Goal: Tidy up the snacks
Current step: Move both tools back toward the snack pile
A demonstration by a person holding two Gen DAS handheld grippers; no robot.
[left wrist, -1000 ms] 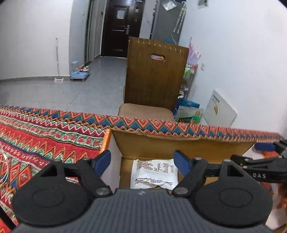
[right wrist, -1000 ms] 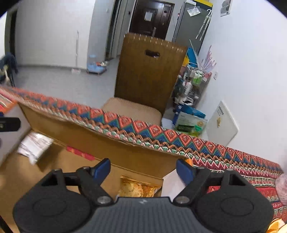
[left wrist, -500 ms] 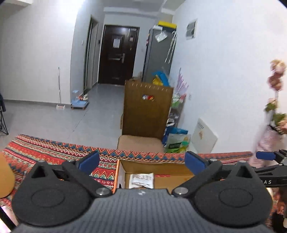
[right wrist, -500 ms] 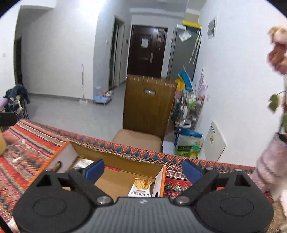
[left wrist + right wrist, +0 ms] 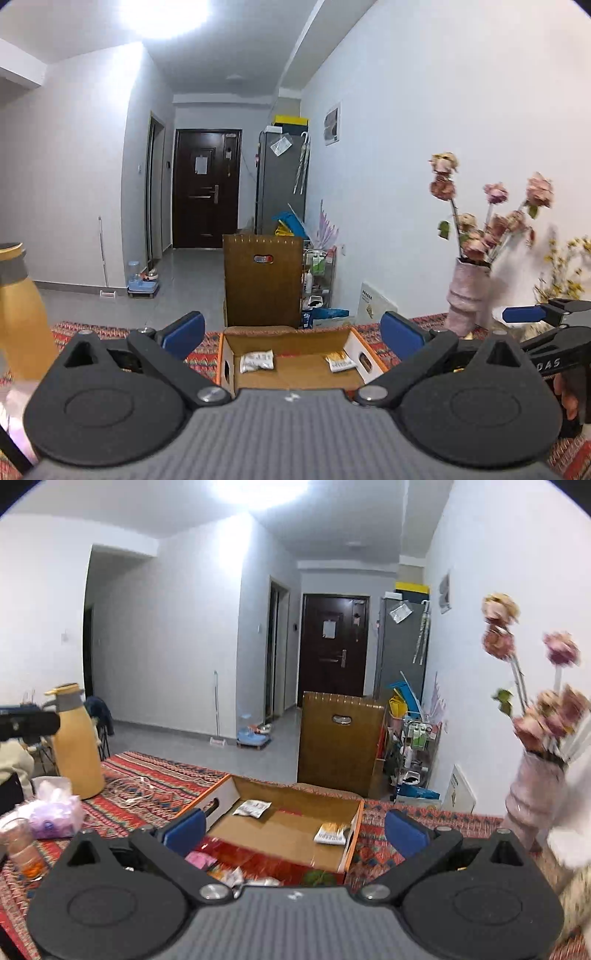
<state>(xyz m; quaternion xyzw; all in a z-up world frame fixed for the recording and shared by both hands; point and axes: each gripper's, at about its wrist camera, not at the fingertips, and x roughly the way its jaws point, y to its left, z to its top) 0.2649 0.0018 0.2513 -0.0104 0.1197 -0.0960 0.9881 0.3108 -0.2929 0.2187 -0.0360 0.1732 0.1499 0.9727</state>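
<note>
A yellow thermos (image 5: 79, 746) stands at the left on the patterned tabletop (image 5: 155, 779). The left gripper (image 5: 291, 332) and right gripper (image 5: 295, 827) have just been opening; their fingers (image 5: 184, 827) stand wide, nothing between them. In the cardboard box (image 5: 236, 794) lie a white snack packet (image 5: 253, 808) and, right, a yellow one (image 5: 330, 833). A pink vase (image 5: 528, 797) stands far right.

My left wrist camera sits behind my left tool (image 5: 291, 332), looking nearly level down the room. The right one, behind my right tool (image 5: 295, 829), looks from further right, tilted lower. Both stand back from the open brown cardboard box (image 5: 295, 334) (image 5: 295, 788) and share the far dark door (image 5: 207, 188) (image 5: 332, 653).
</note>
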